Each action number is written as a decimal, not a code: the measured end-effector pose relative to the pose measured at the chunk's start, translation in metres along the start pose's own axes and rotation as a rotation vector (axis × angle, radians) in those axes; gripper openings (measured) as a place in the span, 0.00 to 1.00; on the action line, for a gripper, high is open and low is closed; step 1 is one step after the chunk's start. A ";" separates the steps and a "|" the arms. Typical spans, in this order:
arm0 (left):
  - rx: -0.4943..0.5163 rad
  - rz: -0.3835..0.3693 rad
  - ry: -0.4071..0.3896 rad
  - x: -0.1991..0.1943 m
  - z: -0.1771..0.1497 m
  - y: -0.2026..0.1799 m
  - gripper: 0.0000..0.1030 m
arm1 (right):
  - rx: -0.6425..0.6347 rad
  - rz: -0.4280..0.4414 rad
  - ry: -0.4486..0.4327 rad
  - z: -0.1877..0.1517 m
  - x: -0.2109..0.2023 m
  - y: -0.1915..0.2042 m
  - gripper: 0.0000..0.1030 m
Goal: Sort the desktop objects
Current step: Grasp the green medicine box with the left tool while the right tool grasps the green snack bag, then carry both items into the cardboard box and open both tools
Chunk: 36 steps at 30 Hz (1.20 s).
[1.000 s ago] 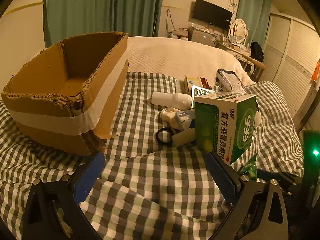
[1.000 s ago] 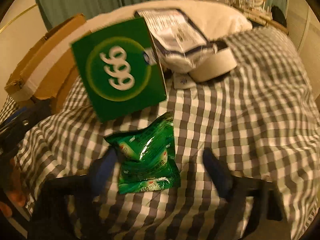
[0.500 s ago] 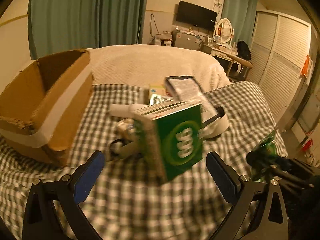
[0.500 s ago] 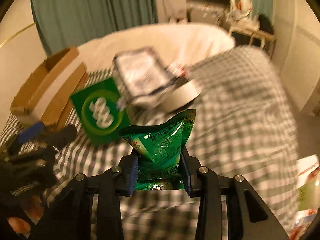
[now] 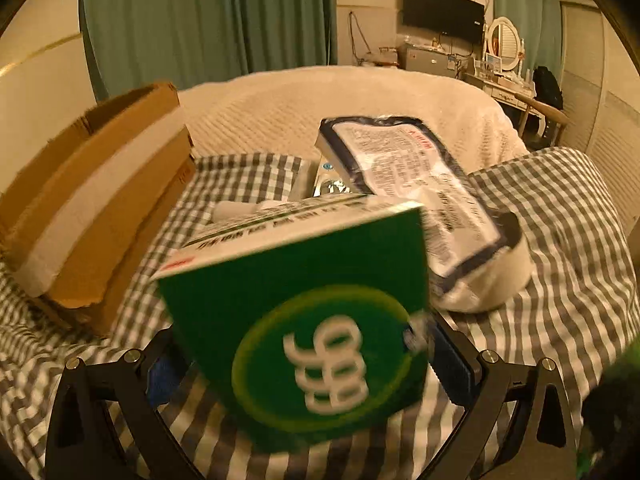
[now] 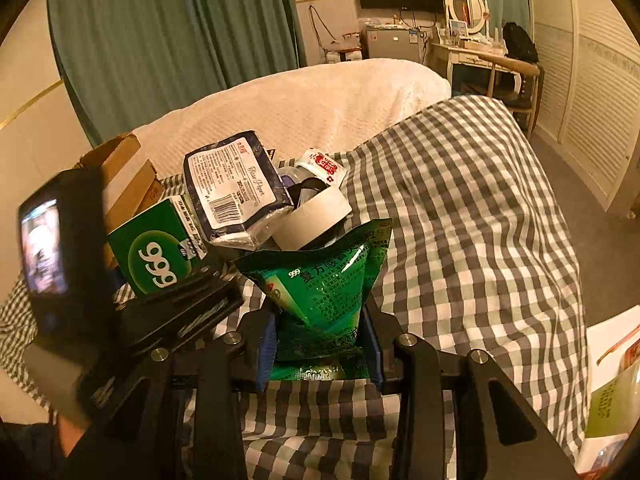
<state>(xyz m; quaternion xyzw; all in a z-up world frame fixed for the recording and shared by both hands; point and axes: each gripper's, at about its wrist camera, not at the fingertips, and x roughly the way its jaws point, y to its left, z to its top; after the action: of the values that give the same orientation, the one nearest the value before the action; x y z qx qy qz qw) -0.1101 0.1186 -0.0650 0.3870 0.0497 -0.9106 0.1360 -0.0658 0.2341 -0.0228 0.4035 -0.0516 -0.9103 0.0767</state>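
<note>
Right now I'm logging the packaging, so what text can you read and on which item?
"999": green box, large white digits.
"999": green sachet; the Chinese line beside it is too blurred to quote.
"Tissue Paper": tissue pack, script, faint.
Red print on the small white packet: unreadable.

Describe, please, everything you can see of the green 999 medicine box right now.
The green 999 medicine box is a cardboard carton: dark green front with a lighter green ring around white "999", a white top panel with printed text. It stands tilted between the fingers of the left gripper, on or just above the checked cloth; whether the pads grip it is unclear. Behind it lie a tissue pack and a tape roll; the cardboard box sits to its left.
</note>
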 end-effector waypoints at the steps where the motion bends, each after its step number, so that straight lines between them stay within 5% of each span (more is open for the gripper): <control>1: -0.016 -0.016 0.006 0.003 0.000 0.003 0.99 | 0.001 -0.002 0.006 0.000 0.002 0.000 0.35; 7: -0.058 -0.124 0.003 -0.003 -0.010 0.032 0.86 | -0.009 -0.034 0.029 -0.006 0.009 0.005 0.35; 17: -0.022 -0.252 -0.056 -0.055 -0.013 0.074 0.84 | -0.016 -0.053 0.036 -0.013 -0.001 0.028 0.35; 28: -0.036 -0.256 -0.207 -0.105 0.005 0.120 0.84 | -0.076 0.003 0.001 -0.003 -0.031 0.090 0.35; 36: -0.082 -0.200 -0.396 -0.154 0.063 0.188 0.84 | -0.174 0.121 -0.102 0.043 -0.066 0.154 0.35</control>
<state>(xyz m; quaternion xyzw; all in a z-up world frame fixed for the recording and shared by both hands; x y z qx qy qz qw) 0.0021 -0.0421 0.0921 0.1878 0.0971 -0.9751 0.0675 -0.0389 0.0955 0.0775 0.3446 -0.0003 -0.9244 0.1634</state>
